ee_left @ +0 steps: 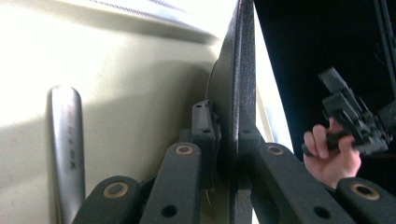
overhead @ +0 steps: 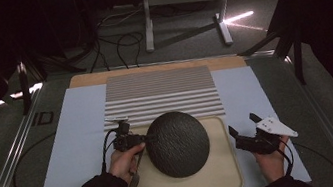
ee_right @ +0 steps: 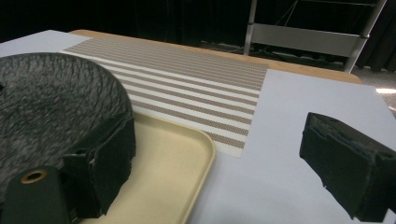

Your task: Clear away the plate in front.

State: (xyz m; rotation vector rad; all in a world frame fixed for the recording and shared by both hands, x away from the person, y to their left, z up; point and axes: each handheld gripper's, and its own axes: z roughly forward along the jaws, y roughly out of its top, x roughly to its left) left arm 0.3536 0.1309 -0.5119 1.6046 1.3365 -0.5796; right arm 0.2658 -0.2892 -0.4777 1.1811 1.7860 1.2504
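Left claw (overhead: 144, 139) is clamped on the bowl (overhead: 177, 144) rim, bowl upturned on the tray (overhead: 227, 170). Right claw (overhead: 244, 128) hangs open, empty. Next I'd lift and turn the bowl slowly.

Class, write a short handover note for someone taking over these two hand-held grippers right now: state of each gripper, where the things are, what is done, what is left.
Left gripper: shut on the rim of the dark plate, which stands tilted over the beige tray.
Right gripper: open, holding nothing, over the blue mat just right of the tray.
A metal utensil handle lies on the tray beside the left gripper.
The striped placemat behind the tray is bare.
Done: plate gripped and tipped up.
Left: probably carrying the plate to the placemat; the utensil is untouched.
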